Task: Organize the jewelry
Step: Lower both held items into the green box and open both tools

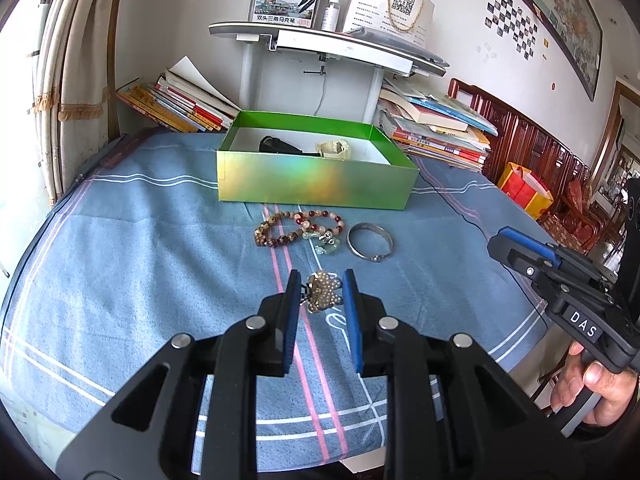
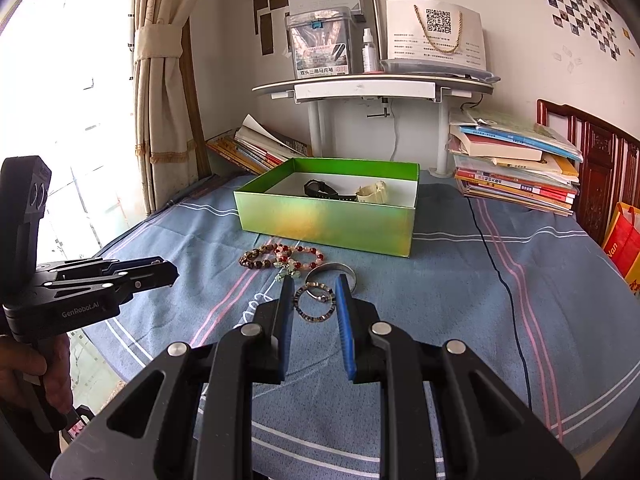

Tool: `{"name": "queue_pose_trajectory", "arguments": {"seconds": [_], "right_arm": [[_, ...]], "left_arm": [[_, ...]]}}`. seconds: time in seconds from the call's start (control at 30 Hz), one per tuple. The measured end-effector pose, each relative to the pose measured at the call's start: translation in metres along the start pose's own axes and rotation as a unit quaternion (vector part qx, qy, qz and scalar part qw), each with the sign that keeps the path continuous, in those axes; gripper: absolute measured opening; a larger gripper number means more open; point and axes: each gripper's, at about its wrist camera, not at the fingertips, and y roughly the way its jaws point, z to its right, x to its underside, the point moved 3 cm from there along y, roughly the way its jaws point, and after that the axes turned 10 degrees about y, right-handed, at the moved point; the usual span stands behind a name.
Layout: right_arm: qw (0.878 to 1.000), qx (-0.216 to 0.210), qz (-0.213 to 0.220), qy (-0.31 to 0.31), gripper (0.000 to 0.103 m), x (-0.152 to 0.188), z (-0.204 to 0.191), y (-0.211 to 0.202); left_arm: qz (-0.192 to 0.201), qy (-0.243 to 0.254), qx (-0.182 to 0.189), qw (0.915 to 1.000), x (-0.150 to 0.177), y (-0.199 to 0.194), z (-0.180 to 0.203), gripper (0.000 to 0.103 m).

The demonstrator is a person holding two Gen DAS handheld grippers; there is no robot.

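Left tongs [image 1: 320, 280] released, straddling a pearl flower brooch [image 1: 322, 292] on the blue cloth [image 1: 140, 260]. Right tongs [image 2: 313, 290] released around a thin beaded ring bracelet [image 2: 314, 302]. Bead bracelets [image 1: 298, 226] and silver bangle [image 1: 370, 241] lie before the green box [image 1: 316, 176], which holds a black watch [image 1: 278, 145] and a cream watch [image 1: 334, 149].

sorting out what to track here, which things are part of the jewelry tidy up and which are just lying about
Part of the job:
green box
black watch and cream watch in it
beaded bracelets
silver bangle
pearl brooch between the left gripper fingers
small ring bracelet between the right gripper fingers

Just lying about:
book stacks
marker box
spray bottle
curtain
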Motion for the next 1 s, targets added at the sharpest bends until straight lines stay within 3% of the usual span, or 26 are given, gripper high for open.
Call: {"name": "queue_pose_trajectory", "arguments": {"seconds": [0.33, 0.6, 0.83, 1.0], "right_arm": [[1.000, 0.002, -0.001, -0.001, 0.021, -0.012, 0.003, 0.016], [1.000, -0.002, 0.019, -0.008, 0.021, -0.059, 0.007, 0.046], [1.000, 0.005, 0.016, -0.010, 0.021, -0.117, 0.020, 0.113], [1.000, 0.016, -0.005, -0.010, 0.021, -0.138, 0.034, 0.167]], "left_arm": [[-0.009, 0.002, 0.002, 1.0000, -0.009, 0.015, -0.005, 0.021], [0.003, 0.019, -0.003, 0.9998, -0.068, 0.042, -0.019, 0.021], [-0.027, 0.043, -0.002, 0.9987, -0.142, 0.119, -0.033, 0.021], [-0.058, 0.039, -0.006, 0.9975, -0.173, 0.181, -0.049, 0.021]]}}
